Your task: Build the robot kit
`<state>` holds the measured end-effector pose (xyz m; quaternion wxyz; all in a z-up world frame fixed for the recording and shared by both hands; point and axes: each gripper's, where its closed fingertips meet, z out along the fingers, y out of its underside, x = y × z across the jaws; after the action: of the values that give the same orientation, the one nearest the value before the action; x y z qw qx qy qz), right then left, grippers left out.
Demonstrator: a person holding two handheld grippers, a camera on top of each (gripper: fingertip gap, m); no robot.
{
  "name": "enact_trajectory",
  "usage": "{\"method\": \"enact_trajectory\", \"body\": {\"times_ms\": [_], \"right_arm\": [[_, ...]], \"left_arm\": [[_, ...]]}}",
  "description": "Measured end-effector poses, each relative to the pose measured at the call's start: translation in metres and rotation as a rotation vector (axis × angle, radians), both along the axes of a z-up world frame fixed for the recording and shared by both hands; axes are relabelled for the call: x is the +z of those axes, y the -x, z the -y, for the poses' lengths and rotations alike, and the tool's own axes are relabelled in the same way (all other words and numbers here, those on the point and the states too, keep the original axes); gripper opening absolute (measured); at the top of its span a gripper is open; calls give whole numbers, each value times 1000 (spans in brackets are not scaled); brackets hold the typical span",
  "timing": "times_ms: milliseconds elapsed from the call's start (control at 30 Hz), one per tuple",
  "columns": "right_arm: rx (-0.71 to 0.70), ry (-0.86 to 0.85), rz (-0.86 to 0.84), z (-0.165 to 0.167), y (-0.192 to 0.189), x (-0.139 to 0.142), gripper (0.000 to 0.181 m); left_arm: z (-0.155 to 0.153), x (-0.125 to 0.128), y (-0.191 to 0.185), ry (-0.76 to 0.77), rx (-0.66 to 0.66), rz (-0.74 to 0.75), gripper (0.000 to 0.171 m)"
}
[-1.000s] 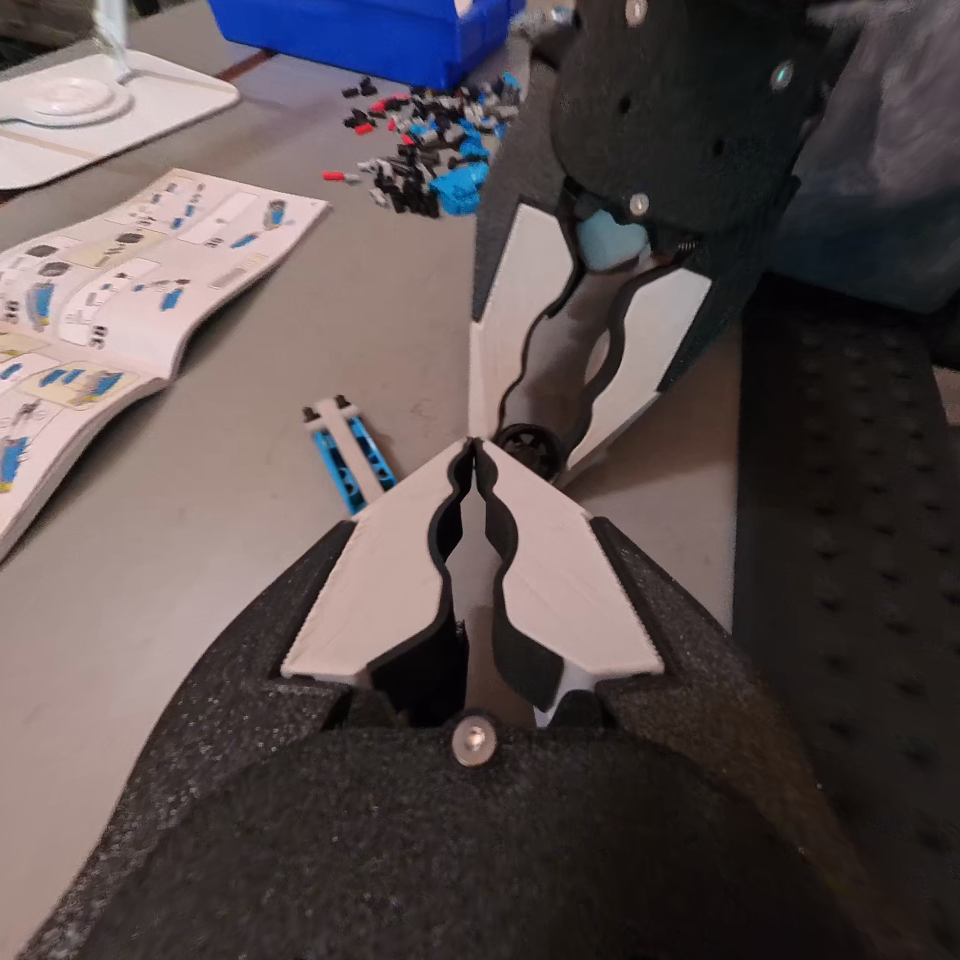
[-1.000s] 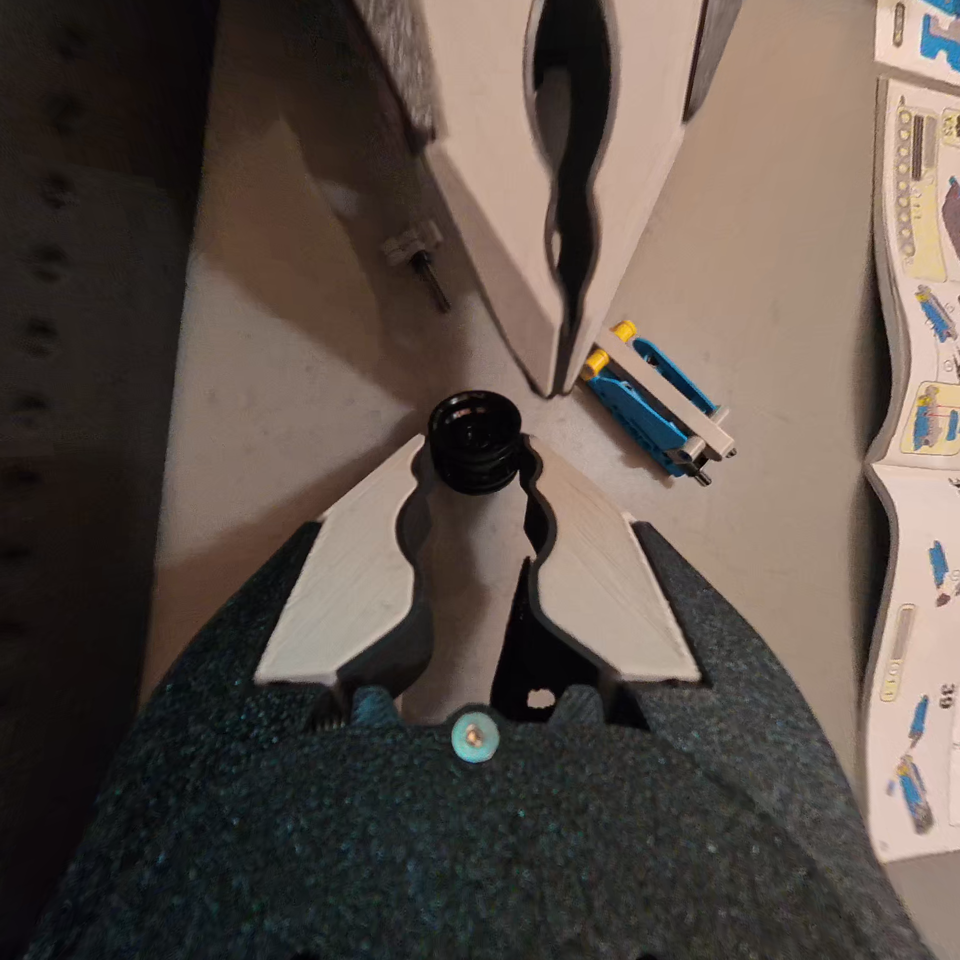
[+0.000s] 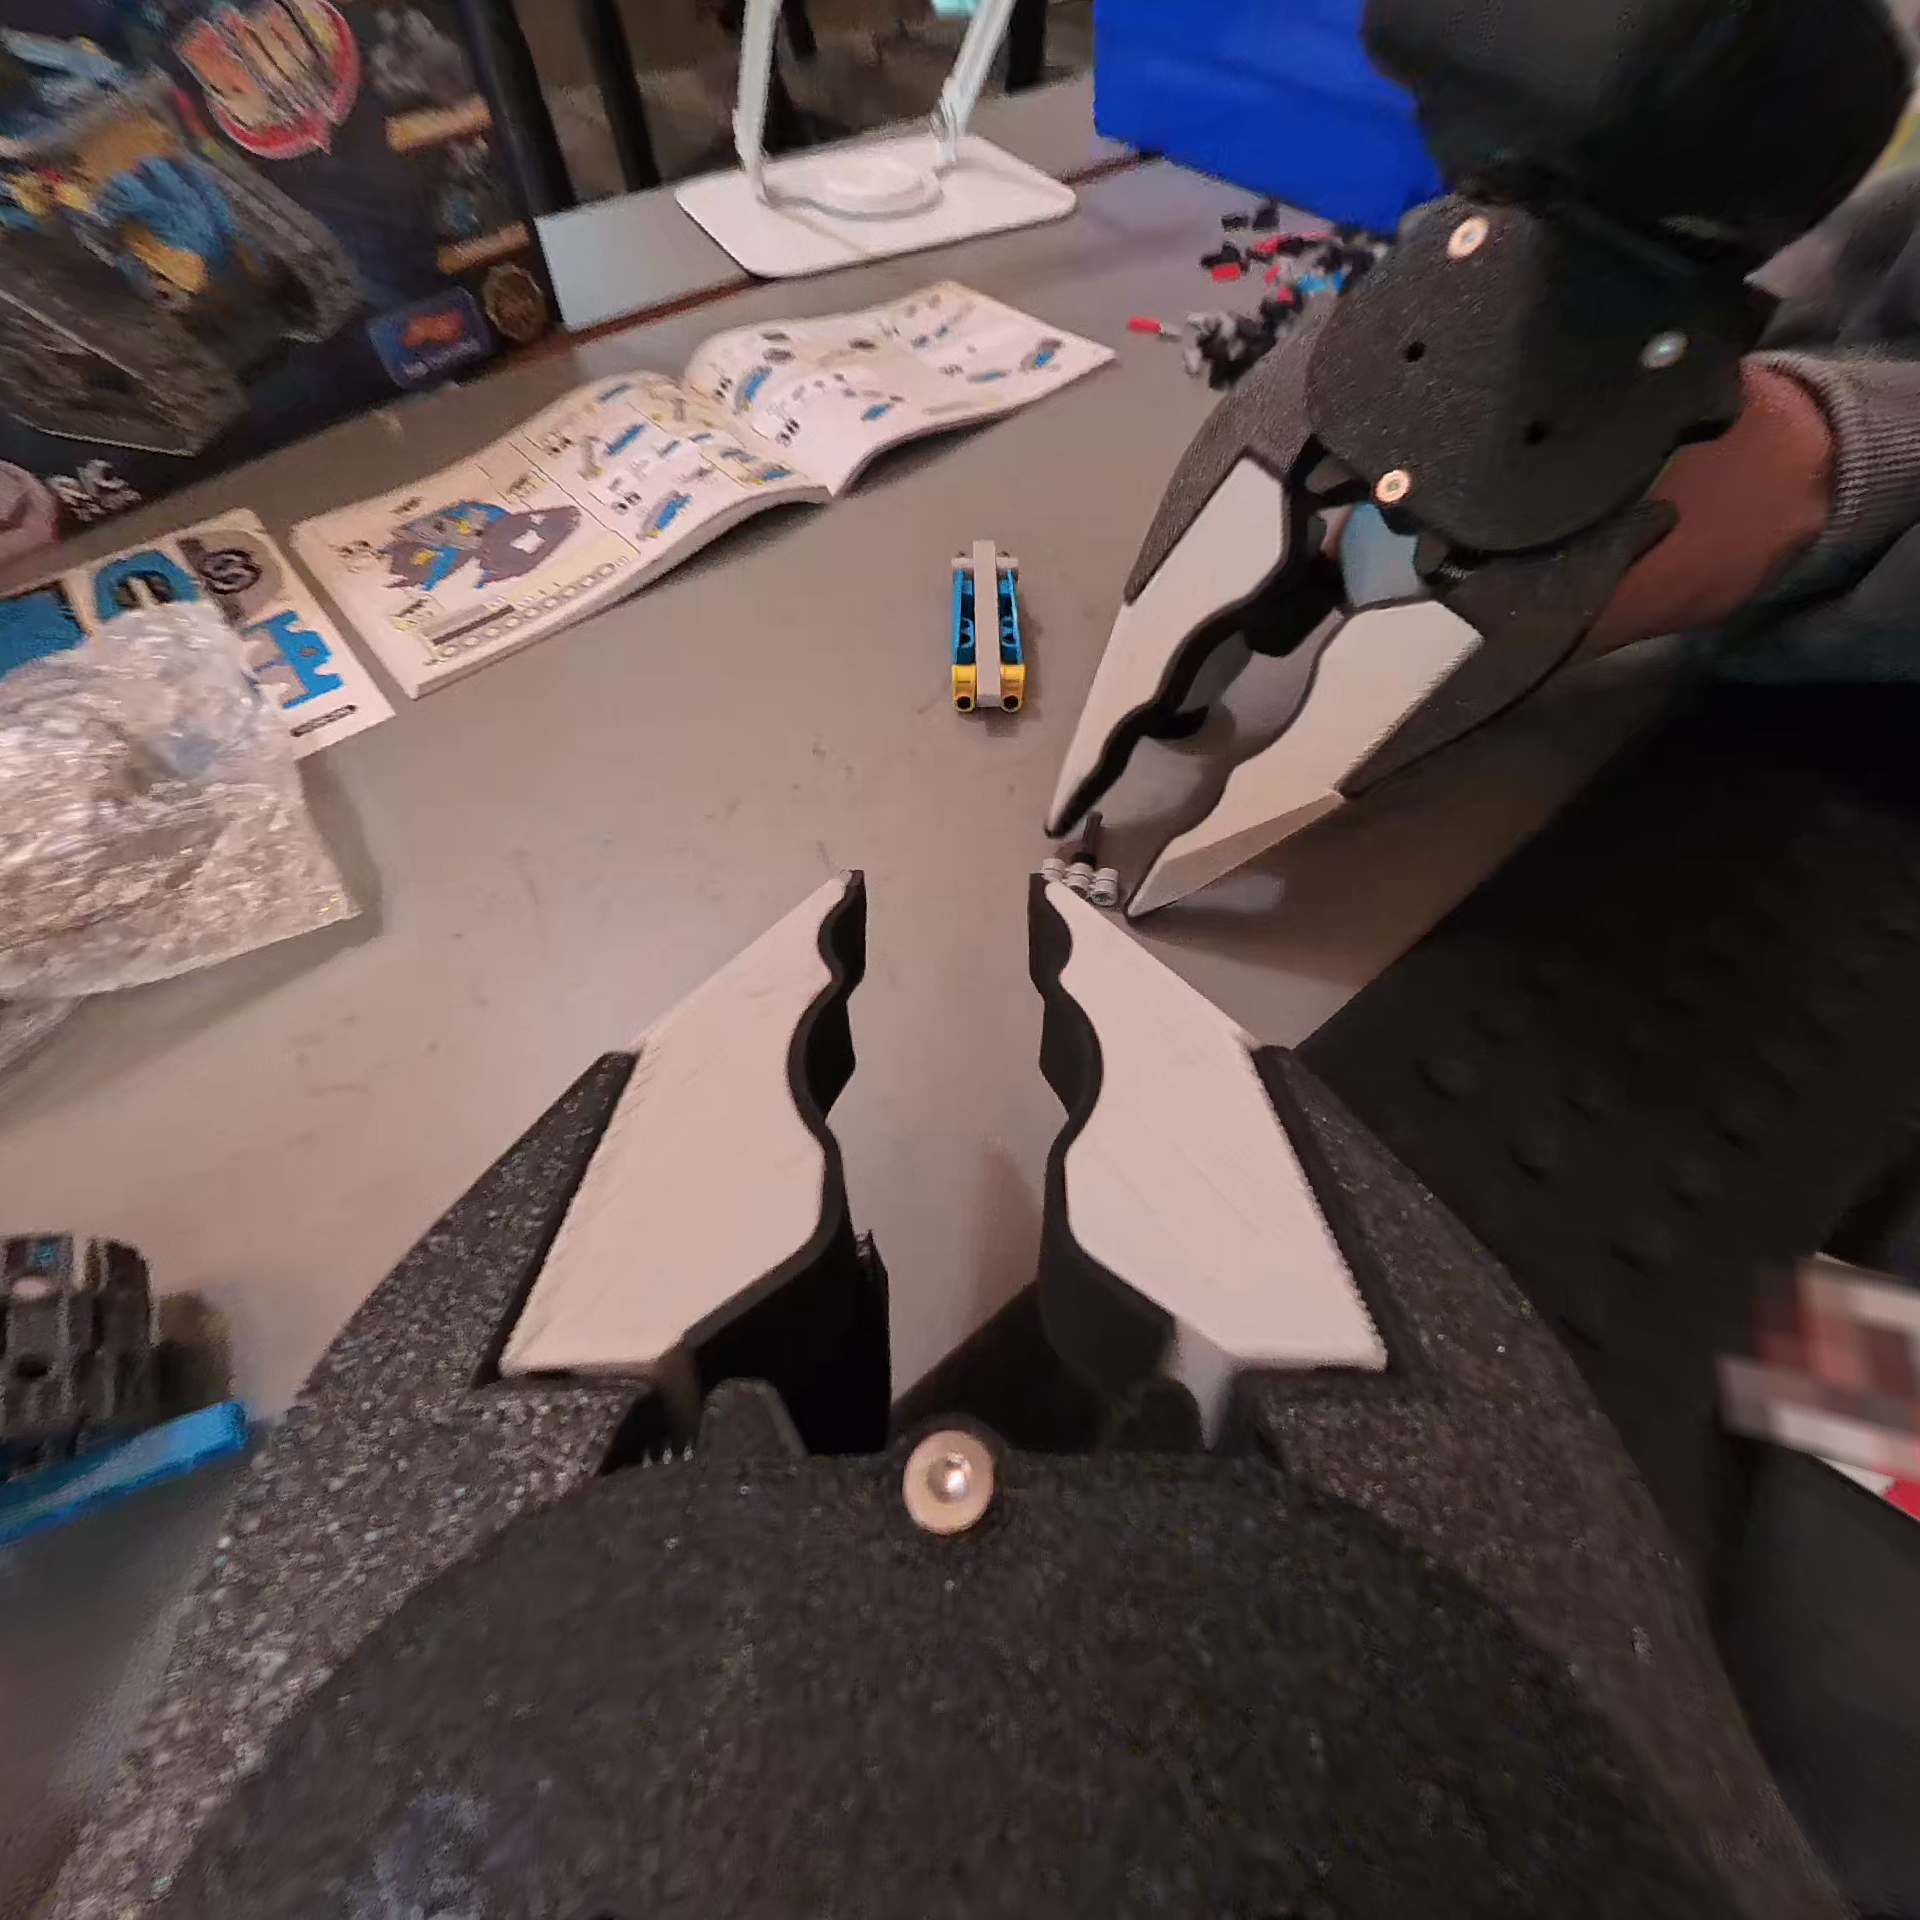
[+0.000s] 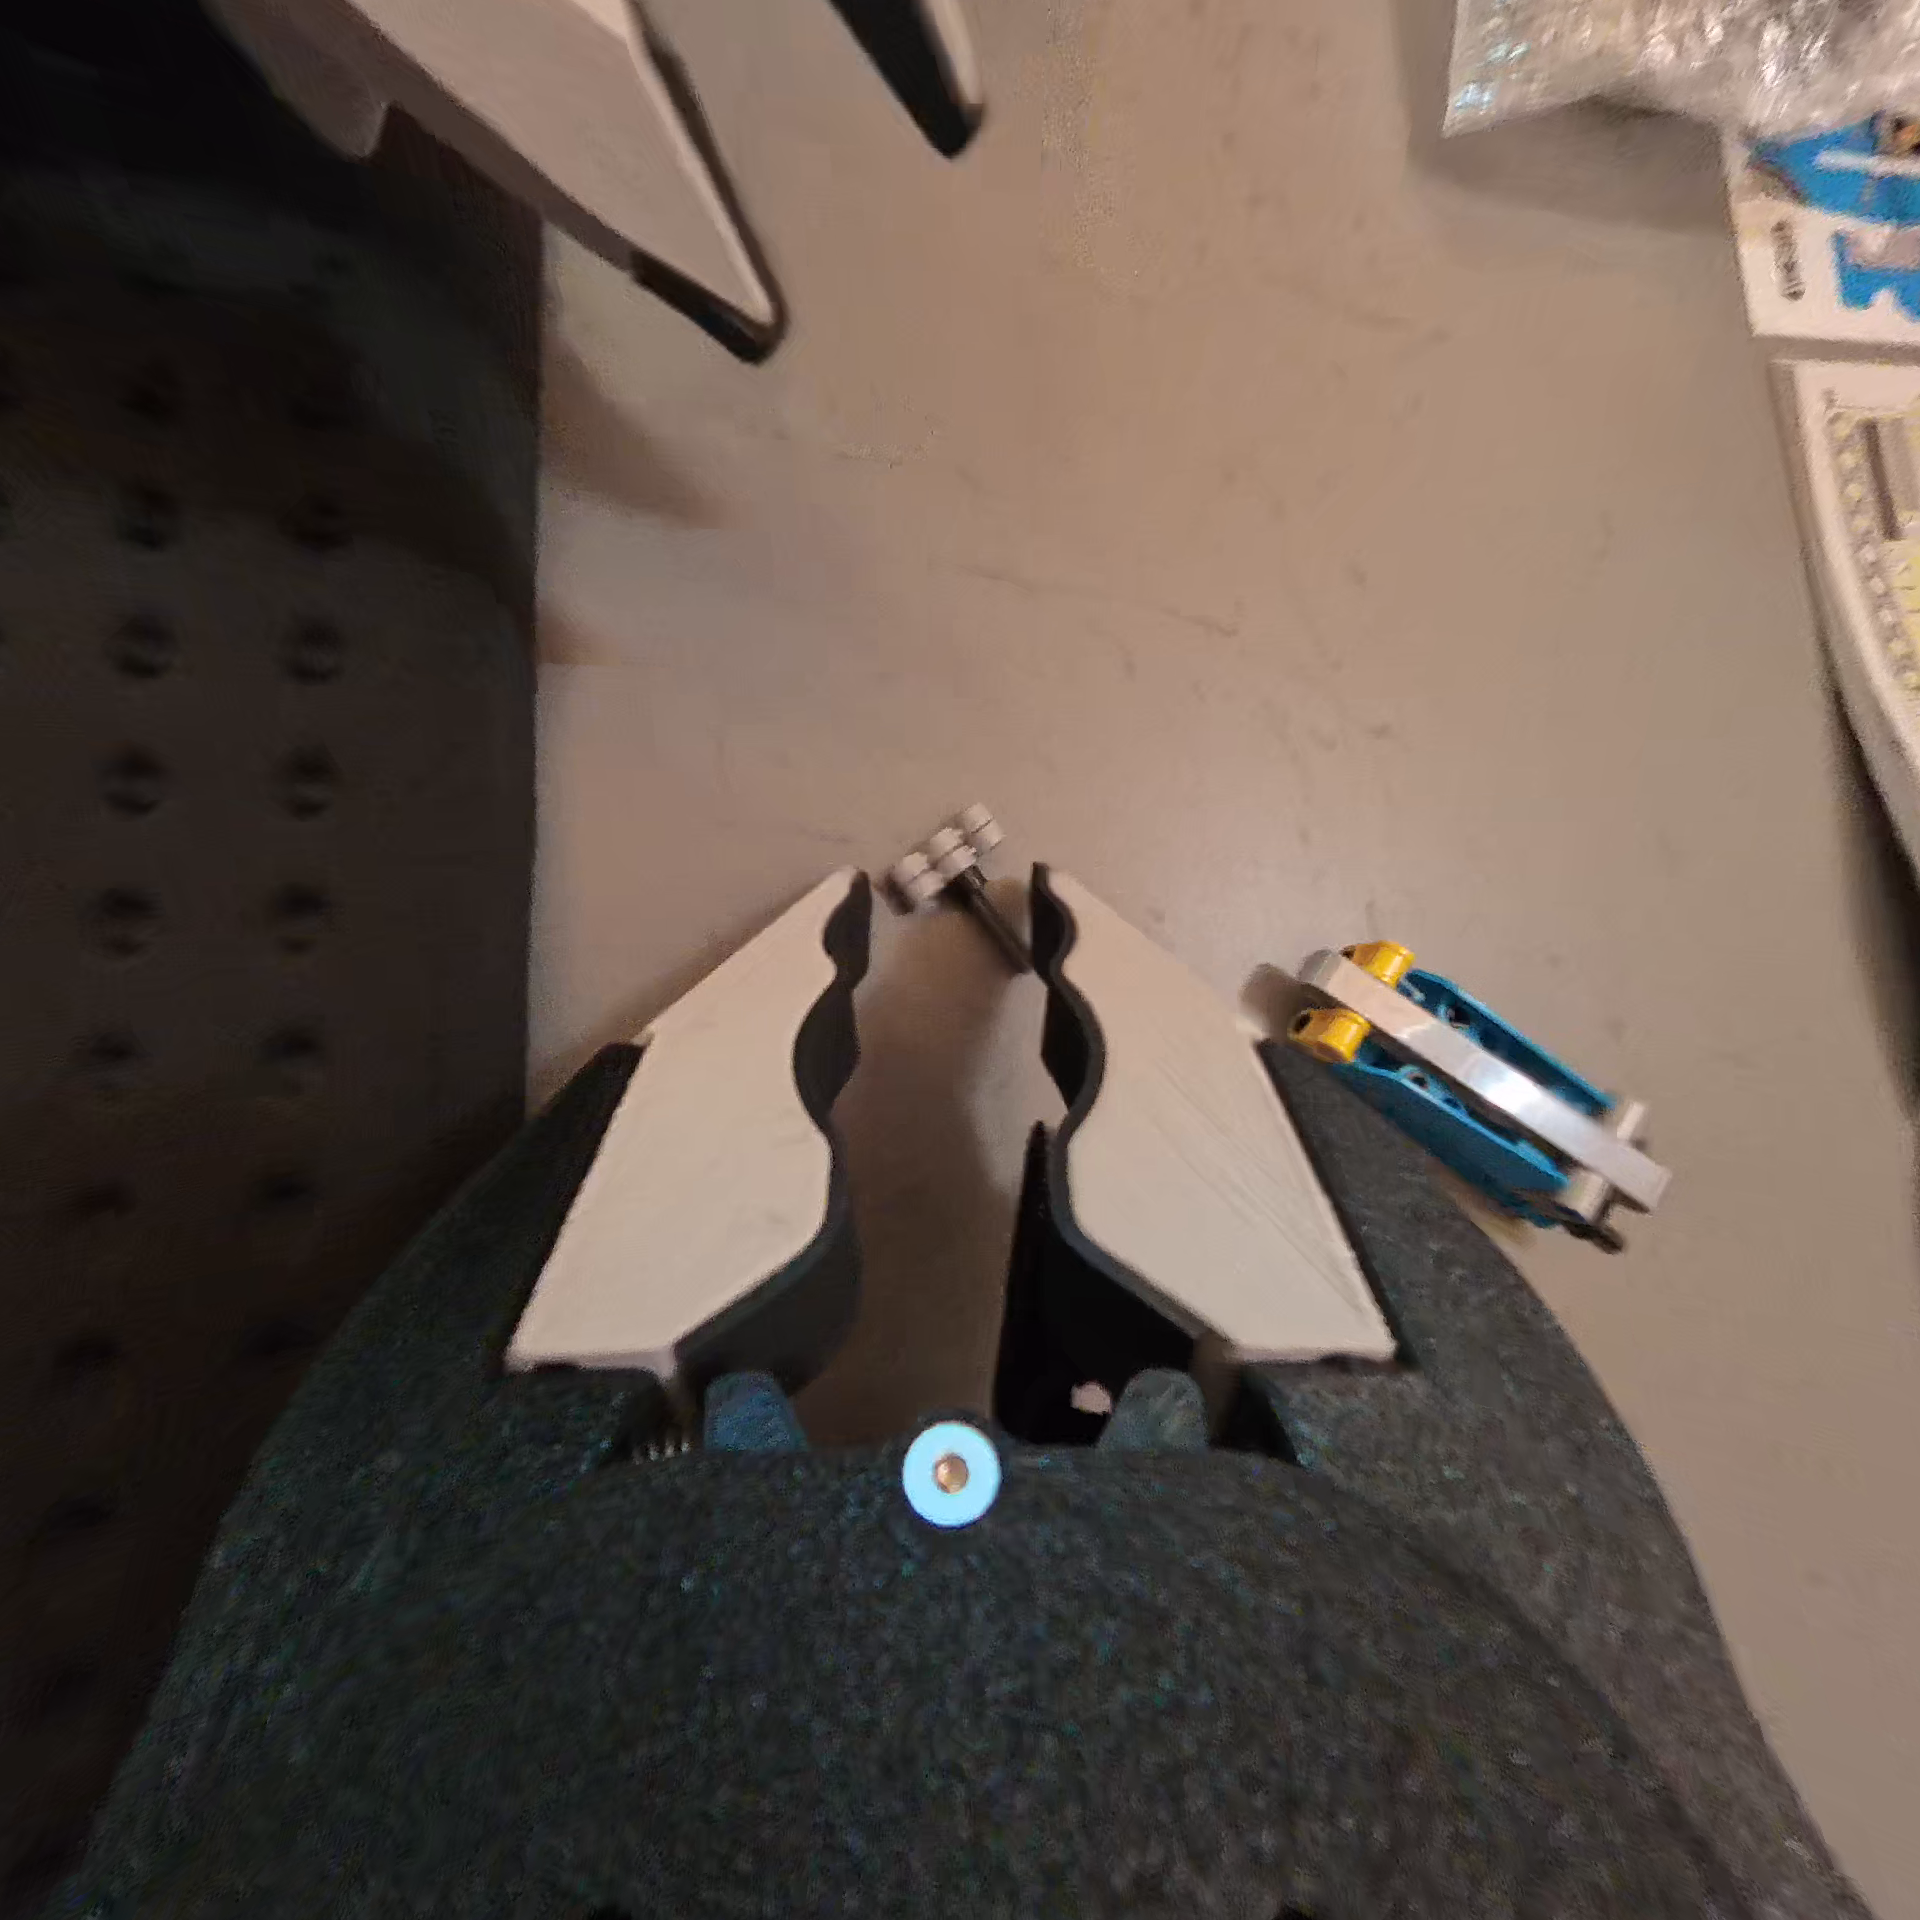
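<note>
Lying at far left in the left wrist view: crinkled clear plastic bag (image 3: pixel 145 800) at 9 o'clock, sticker sheet (image 3: pixel 260 634) just behind it, dark toy box (image 3: pixel 239 197) at 10 o'clock. Open instruction booklet (image 3: pixel 707 457) at 11 o'clock on the grey table (image 3: pixel 582 862). White stand base (image 3: pixel 883 208) at 12 o'clock, far back. Blurred dark-and-blue built piece (image 3: pixel 73 1351) at 8 o'clock by the frame edge.

Left gripper (image 3: pixel 945 894) hovers over bare table, fingers parted, nothing between them. Blue-grey beam assembly (image 3: pixel 987 634) with yellow pin ends lies at 12 o'clock from its tips, apart from them. Small grey connector with black axle (image 3: pixel 1086 873) sits just beside the left gripper's right fingertip, about 1 o'clock.

Right gripper (image 3: pixel 1101 873) comes in from 2 o'clock, tips down at the table, spread wide, straddling that connector. A hand (image 3: pixel 1714 520) holds it. Loose pile of small bricks (image 3: pixel 1268 291) and blue bin (image 3: pixel 1247 94) at 1 o'clock, far. Black dimpled mat (image 3: pixel 1610 1039) at 3 o'clock.

Right wrist view: mat (image 4: pixel 260 727) fills 9 o'clock. Right gripper (image 4: pixel 948 883) is released, grasping nothing; connector (image 4: pixel 945 857) lies at its tips, grey end poking out at 12 o'clock, black axle slanting toward the right finger's inner edge, contact unclear. Left gripper (image 4: pixel 862 239) at 11 o'clock, also parted. Beam assembly (image 4: pixel 1455 1081) at 3 o'clock, just beside the right finger's outer edge. Booklet (image 4: pixel 1860 582) and bag (image 4: pixel 1662 52) at 2 o'clock.
</note>
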<state>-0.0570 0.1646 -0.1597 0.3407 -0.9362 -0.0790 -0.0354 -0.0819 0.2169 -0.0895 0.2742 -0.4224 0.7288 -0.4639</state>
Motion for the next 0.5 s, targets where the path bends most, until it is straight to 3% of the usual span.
{"method": "enact_trajectory", "body": {"times_ms": [100,233,300,367,433,500], "right_arm": [[0,5,-118,-2,9,-2,18],[6,4,-98,0,7,2,18],[18,-115,-102,-4,12,24,18],[58,-323,-108,-8,27,65,18],[62,-496,-38,-8,40,102,18],[37,-547,64,-7,48,118,18]], "left_arm": [[-6,17,11,26,30,94,29],[13,19,25,148,-97,42,31],[21,18,29,223,-137,-18,32],[23,24,27,330,-122,-60,37],[32,40,30,546,-165,-116,39],[44,66,39,806,-284,-149,43]]}}
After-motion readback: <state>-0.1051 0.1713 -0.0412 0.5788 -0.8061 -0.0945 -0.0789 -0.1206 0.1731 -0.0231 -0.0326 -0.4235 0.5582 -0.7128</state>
